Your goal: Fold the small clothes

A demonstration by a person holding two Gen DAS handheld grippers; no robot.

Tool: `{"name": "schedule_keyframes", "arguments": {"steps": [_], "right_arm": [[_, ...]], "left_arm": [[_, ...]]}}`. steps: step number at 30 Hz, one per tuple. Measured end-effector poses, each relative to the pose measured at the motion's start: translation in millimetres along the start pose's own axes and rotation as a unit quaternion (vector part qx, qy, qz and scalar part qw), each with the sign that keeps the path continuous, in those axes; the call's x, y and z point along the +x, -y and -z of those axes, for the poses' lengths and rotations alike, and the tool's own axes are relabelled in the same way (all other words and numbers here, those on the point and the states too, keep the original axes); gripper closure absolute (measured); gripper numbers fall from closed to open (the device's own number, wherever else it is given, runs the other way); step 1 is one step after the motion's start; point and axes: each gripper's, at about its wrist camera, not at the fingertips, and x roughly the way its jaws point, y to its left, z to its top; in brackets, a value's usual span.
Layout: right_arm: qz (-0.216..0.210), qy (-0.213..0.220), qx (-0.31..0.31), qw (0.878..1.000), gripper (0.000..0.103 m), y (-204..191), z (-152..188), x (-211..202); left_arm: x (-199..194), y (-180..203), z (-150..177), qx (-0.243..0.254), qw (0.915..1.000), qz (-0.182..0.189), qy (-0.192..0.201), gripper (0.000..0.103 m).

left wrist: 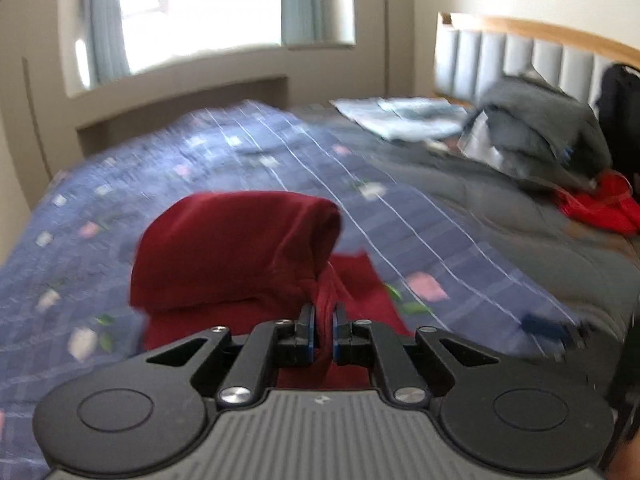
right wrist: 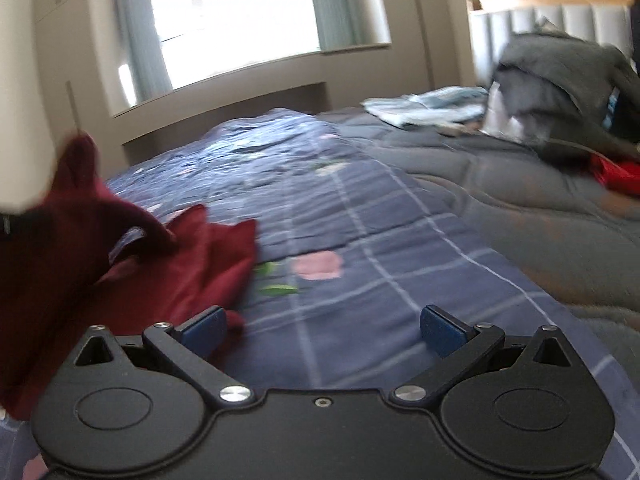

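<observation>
A dark red garment lies bunched on the blue patterned bedspread. My left gripper is shut on a pinched fold of it, and the cloth bulges up in a roll just beyond the fingers. In the right wrist view the same red garment hangs and drapes at the left, partly lifted. My right gripper stands wide open over the bedspread, its left blue pad touching the cloth's edge, nothing between the fingers. Both views are motion-blurred.
A grey heap of clothes and a bright red item lie near the padded headboard. Folded pale blue cloth rests on the grey quilt. A window with curtains is behind the bed.
</observation>
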Motion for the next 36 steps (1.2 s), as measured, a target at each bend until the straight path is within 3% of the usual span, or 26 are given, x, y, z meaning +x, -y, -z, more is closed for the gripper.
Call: {"name": "schedule_keyframes", "arguments": {"steps": [3, 7, 9, 11, 15, 17, 21, 26, 28, 31, 34, 36], "right_arm": [[0.003, -0.001, 0.017, 1.0, 0.0, 11, 2, 4], [-0.003, 0.002, 0.028, 1.0, 0.0, 16, 2, 3], [-0.002, 0.003, 0.026, 1.0, 0.0, 15, 3, 4], [-0.001, 0.004, 0.023, 1.0, 0.0, 14, 4, 4], [-0.007, 0.011, 0.031, 0.999, 0.0, 16, 5, 3], [-0.016, 0.018, 0.041, 0.999, 0.0, 19, 5, 1], [-0.043, 0.031, 0.071, 0.996, 0.0, 22, 2, -5], [-0.108, 0.022, 0.086, 0.99, 0.001, 11, -14, 0], [-0.142, 0.015, 0.078, 0.987, 0.001, 3, -24, 7], [-0.179, -0.012, 0.062, 0.982, 0.004, -9, -43, 26], [-0.191, -0.041, 0.038, 0.98, 0.011, -21, -59, 51], [-0.193, -0.058, 0.014, 0.979, 0.017, -30, -67, 67]], "left_arm": [[11, 9, 11, 0.004, 0.9996, 0.013, -0.027, 0.093], [7, 5, 20, -0.005, 0.9986, 0.045, -0.026, 0.087], [0, 3, 24, -0.004, 0.9975, 0.066, -0.024, 0.072], [-7, 1, 29, -0.005, 0.9974, 0.07, -0.019, 0.041], [-26, -13, 36, -0.025, 0.998, 0.058, -0.005, 0.025], [-35, -28, 40, -0.052, 0.9981, 0.03, 0.008, 0.006], [-48, -70, 52, -0.129, 0.991, -0.026, 0.022, 0.0], [-37, -127, 70, -0.234, 0.9701, -0.065, -0.007, 0.0], [-36, -141, 78, -0.258, 0.9648, -0.051, -0.007, 0.0], [-39, -149, 90, -0.254, 0.9673, -0.008, 0.003, 0.0], [-39, -145, 98, -0.236, 0.9714, 0.026, 0.001, 0.0], [-31, -140, 104, -0.241, 0.9698, 0.034, -0.005, 0.0]]}}
